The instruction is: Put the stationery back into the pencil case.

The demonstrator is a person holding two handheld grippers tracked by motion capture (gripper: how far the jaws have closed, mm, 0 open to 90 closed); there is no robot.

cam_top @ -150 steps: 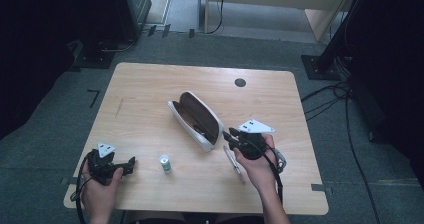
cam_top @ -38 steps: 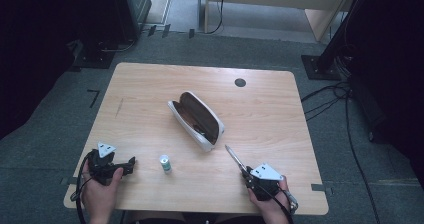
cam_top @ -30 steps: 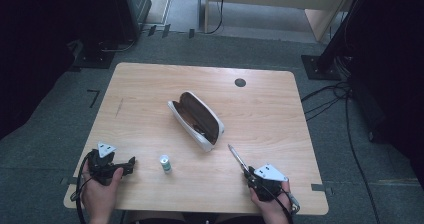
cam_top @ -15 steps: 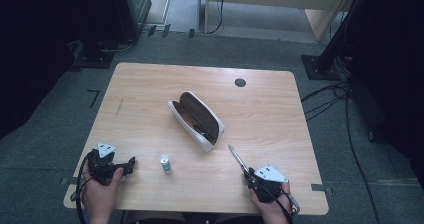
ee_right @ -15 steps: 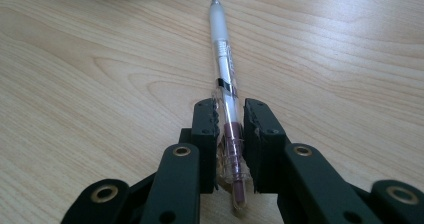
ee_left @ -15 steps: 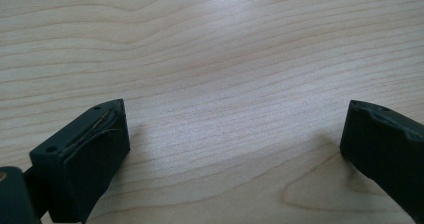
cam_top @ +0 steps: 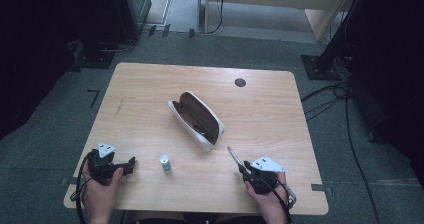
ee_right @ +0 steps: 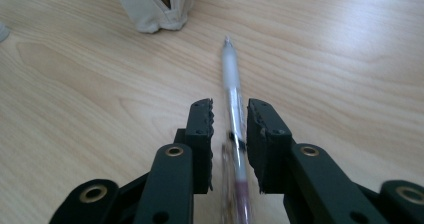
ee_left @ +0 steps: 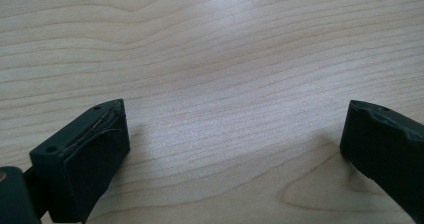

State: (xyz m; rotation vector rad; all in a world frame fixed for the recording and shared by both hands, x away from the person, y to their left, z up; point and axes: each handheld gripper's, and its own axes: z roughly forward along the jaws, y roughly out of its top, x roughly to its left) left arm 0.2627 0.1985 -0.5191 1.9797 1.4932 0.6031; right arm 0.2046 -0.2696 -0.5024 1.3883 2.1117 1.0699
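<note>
A clear pen (cam_top: 233, 156) lies on the wooden table (cam_top: 150, 89), pointing toward an open white pencil case (cam_top: 196, 120) at the middle. My right gripper (cam_top: 243, 168) sits near the front edge with the pen's rear part between its jaws. In the right gripper view the pen (ee_right: 231, 79) runs between the pads with a thin gap on the left side. The jaws (ee_right: 230, 106) have just been opening a little. The case's near end (ee_right: 150, 9) is ahead. My left gripper (cam_top: 129, 164) rests at the front left, open wide (ee_left: 235, 129) over bare wood.
A small white cylinder with a green band (cam_top: 164, 163) stands between the two hands. A dark round grommet (cam_top: 240, 82) is set in the table's far side. Cables and dark stands (cam_top: 330, 59) surround the table on the grey floor.
Five seconds ago my right gripper was by the case's near end; it has come back toward the front edge with the pen. Over the last second it barely shifted. The left hand stayed still.
</note>
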